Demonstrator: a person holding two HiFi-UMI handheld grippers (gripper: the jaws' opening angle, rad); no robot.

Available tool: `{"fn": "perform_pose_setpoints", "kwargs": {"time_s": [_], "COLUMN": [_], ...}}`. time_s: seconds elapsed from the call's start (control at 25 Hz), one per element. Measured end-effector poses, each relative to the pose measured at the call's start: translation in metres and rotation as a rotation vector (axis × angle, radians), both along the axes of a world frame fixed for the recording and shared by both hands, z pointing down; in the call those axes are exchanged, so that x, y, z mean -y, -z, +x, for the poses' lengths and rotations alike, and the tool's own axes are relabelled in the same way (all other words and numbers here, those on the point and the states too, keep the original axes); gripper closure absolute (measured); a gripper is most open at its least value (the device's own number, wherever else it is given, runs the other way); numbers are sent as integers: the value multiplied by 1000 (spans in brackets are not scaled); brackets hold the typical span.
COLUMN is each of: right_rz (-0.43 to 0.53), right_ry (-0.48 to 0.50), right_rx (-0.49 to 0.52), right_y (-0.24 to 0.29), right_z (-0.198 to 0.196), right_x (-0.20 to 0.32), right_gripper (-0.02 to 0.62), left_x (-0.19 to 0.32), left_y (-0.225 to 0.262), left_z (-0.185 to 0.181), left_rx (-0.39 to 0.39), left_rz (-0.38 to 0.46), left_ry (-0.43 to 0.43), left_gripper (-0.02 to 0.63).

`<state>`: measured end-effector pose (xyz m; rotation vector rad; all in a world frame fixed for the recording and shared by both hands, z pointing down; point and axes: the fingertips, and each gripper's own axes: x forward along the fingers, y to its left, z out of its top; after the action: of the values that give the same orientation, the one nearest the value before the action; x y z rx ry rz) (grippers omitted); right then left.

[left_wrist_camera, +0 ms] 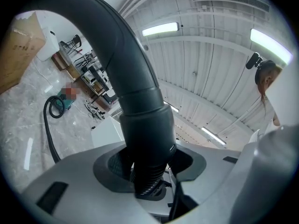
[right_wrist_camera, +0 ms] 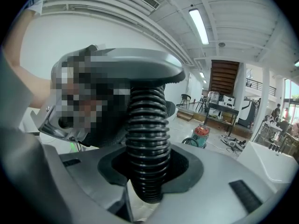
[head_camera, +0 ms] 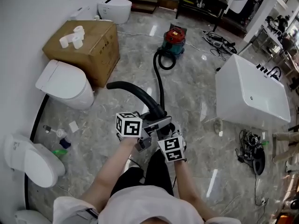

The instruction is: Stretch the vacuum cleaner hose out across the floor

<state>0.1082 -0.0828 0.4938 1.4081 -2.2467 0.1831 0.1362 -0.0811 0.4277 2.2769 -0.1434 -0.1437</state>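
In the head view the hose, coming from the vacuum cleaner, vanishes under the marker cubes of the left gripper and right gripper, whose jaws are covered there. Behind the vacuum cleaner, the clutter on the dark table is too small to tell. Far left of the vacuum cleaner and nearer the person, a toilet is cut off by the bottom edge.

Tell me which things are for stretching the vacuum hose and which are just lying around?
For the job:
- vacuum hose, gripped by the left gripper and right gripper
- red vacuum cleaner

Just lying about:
- cardboard box, with paper rolls on top
- toilet
- white bathtub
- cables
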Motion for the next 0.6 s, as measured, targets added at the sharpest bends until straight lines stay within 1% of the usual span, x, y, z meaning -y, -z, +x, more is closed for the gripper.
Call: {"fn": "perform_pose_setpoints", "kwargs": {"time_s": [0.36, 0.6], "right_rz": [24, 19], "right_ry": [-11, -32], "right_rx": [-1, 3], "right_y": [0, 2], "right_z": [-49, -65], "right_x": [-54, -83], "right_gripper": [449, 449], "left_x": [-56, -88], "left_y": [0, 2], "left_z": [-49, -64], "left_rx": [-8, -1], "left_rz": [-2, 17], "left_ry": [-16, -46], "left_gripper": [400, 400]}}
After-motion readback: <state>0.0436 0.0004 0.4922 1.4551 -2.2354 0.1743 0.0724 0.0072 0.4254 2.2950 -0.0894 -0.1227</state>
